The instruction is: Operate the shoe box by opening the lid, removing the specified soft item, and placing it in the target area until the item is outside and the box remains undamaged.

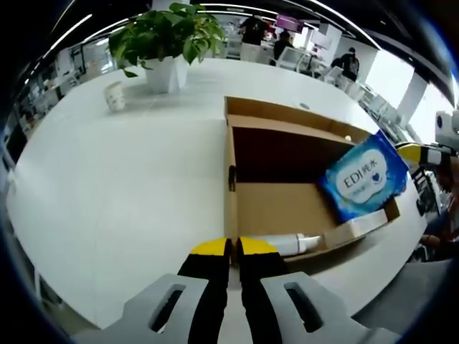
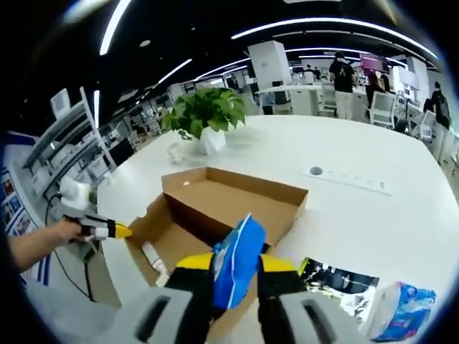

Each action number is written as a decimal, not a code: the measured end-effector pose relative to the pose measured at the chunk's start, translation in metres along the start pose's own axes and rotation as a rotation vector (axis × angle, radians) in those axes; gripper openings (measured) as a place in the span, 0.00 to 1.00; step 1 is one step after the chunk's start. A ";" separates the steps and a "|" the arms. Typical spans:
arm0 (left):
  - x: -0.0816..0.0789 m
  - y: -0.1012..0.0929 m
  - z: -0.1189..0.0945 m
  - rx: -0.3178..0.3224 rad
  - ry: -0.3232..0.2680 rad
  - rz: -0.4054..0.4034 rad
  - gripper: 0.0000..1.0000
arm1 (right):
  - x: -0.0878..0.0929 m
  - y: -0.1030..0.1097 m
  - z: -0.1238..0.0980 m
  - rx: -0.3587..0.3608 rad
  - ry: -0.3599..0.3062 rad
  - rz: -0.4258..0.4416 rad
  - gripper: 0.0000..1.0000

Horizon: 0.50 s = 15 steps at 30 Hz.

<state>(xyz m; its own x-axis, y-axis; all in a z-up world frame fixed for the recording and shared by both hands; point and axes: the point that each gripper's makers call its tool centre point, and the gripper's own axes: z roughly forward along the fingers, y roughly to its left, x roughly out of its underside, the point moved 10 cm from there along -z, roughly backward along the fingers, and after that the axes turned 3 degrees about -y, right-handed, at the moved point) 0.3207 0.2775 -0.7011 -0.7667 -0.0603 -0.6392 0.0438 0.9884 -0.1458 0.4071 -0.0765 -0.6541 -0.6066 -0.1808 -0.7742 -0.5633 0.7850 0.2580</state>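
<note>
The brown cardboard shoe box [image 1: 287, 208] lies open on the white table. My left gripper [image 1: 233, 247] is shut, and the box's near side wall runs edge-on straight into its yellow-tipped jaws. In the right gripper view it [image 2: 115, 231] meets the box [image 2: 229, 193] at the left corner, held by a hand. My right gripper [image 2: 237, 263] is shut on a soft blue wet-wipes pack [image 2: 240, 247], lifted above the box's near edge. The left gripper view shows that pack [image 1: 366, 178] over the box's right end, with the right gripper [image 1: 424, 154] behind it. A white tube [image 1: 290, 244] lies inside the box.
A potted plant [image 1: 168, 43] and a small cup [image 1: 115, 94] stand at the far side of the table [image 1: 129, 193]. A socket strip [image 2: 348, 179] is set into the tabletop. A printed sheet [image 2: 337, 281] and a blue-white tissue pack [image 2: 401, 312] lie beside the box. People stand by distant desks.
</note>
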 end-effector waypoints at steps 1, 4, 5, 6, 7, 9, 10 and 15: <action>0.000 0.000 0.000 0.000 0.001 0.000 0.01 | 0.000 0.000 0.001 0.000 0.002 0.000 0.20; 0.000 0.001 0.001 0.001 0.002 0.001 0.01 | 0.004 0.001 0.005 0.006 0.019 -0.003 0.21; 0.000 0.001 0.001 0.001 0.002 0.000 0.01 | 0.005 0.002 0.007 0.009 0.023 -0.005 0.21; 0.000 0.001 0.001 0.001 0.002 0.001 0.01 | 0.006 0.002 0.008 0.011 0.027 -0.003 0.21; 0.000 0.002 0.001 0.001 0.002 0.001 0.01 | 0.007 0.002 0.008 0.011 0.030 0.000 0.21; 0.000 0.003 0.002 0.000 0.002 0.002 0.01 | 0.008 0.002 0.009 0.014 0.037 0.008 0.20; 0.000 0.003 0.002 0.000 0.003 0.002 0.01 | 0.008 0.003 0.009 0.005 0.039 0.022 0.17; 0.000 0.003 0.002 0.001 0.003 0.002 0.01 | 0.009 0.004 0.009 0.017 0.046 0.017 0.09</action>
<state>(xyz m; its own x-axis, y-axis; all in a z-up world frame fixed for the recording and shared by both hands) 0.3222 0.2798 -0.7031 -0.7683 -0.0577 -0.6374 0.0459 0.9884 -0.1447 0.4044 -0.0692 -0.6650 -0.6415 -0.1944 -0.7421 -0.5436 0.7978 0.2609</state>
